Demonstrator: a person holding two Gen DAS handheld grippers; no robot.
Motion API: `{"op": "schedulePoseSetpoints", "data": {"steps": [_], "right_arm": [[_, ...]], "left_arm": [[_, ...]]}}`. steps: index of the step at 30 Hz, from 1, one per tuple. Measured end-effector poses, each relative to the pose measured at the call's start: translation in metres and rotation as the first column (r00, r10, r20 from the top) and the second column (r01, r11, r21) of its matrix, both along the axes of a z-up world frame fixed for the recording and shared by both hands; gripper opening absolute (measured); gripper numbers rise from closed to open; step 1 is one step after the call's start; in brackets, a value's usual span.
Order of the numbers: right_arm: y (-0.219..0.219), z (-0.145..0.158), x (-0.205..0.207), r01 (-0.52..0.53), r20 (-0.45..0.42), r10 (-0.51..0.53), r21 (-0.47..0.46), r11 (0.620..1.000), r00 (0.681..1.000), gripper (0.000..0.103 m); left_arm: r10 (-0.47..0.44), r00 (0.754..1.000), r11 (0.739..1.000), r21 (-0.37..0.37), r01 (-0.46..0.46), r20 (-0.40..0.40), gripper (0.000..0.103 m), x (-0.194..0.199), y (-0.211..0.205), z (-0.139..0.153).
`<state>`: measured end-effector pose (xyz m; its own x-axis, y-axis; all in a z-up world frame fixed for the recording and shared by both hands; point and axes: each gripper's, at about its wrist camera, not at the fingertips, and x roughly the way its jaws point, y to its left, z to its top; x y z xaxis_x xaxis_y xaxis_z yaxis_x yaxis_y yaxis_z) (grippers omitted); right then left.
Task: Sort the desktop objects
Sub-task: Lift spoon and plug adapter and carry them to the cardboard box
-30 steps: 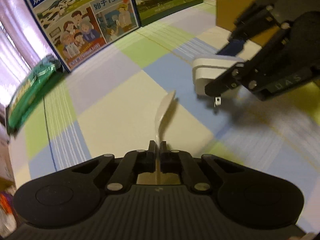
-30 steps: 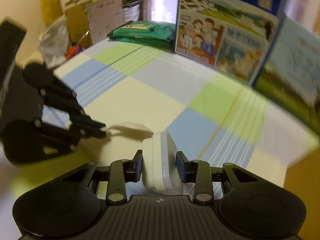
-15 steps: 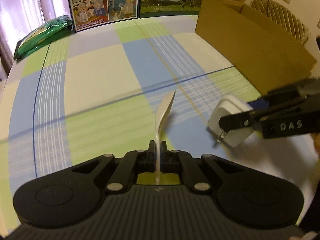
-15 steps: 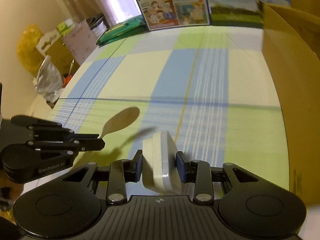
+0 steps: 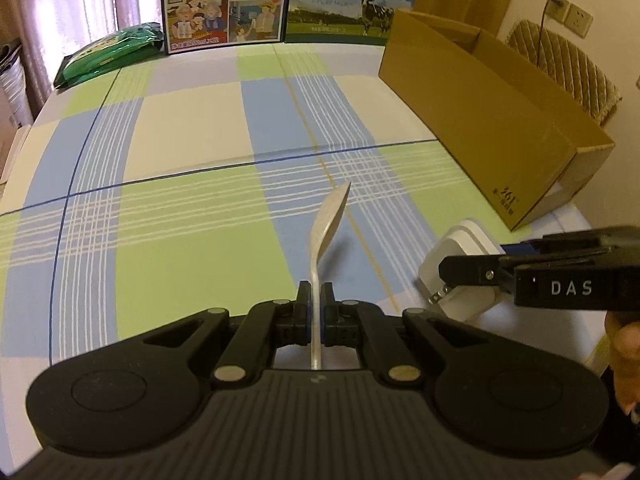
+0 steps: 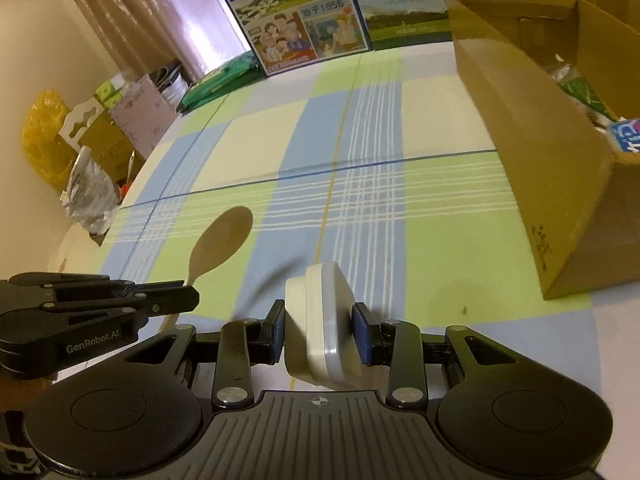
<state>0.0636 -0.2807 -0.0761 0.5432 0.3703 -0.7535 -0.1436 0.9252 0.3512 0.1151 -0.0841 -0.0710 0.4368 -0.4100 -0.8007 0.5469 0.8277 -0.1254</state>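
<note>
A checked tablecloth point(image 5: 192, 128) in blue, green and cream covered the table, and a long open cardboard box point(image 5: 492, 120) stood on its right side, with packets showing inside from the right wrist view. Two milk cartons point(image 5: 224, 4) stood upright along the far edge, one just beside the other, and a green packet point(image 5: 108, 54) lay flat to their left.

The left gripper point(image 5: 315, 300) was clamped on the handle of a spoon point(image 5: 326, 224), whose bowl pointed forward and up, clear of the cloth. From the right wrist view the spoon's bowl point(image 6: 222, 240) showed broadside beyond the left gripper's tips point(image 6: 188, 300).

The right gripper point(image 6: 320, 328) was closed on a white plug adapter point(image 6: 320, 320), pressing its two flat sides, and held it above the cloth near the box's near corner. From the left wrist view the adapter point(image 5: 460, 264) showed metal prongs point(image 5: 438, 296) pointing down and left. Part of a hand point(image 5: 624, 352) showed at the right edge.
</note>
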Motion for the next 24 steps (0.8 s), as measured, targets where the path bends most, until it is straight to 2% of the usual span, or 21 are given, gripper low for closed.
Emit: {"op": "schedulePoseSetpoints", "data": {"steps": [7,24], "right_arm": [[-0.009,0.018,-0.015,0.023,0.033,-0.023,0.0,1.0,0.999,0.032],[-0.037,0.082,-0.041,0.085,0.165,-0.087,0.018,0.996,0.982,0.032]], "left_arm": [[0.035,0.999,0.999,-0.022,-0.035,0.004,0.001,-0.018,-0.002,0.014],[0.016,0.998,0.999,-0.047,-0.013,0.067,0.001,-0.047,-0.029,0.061]]}}
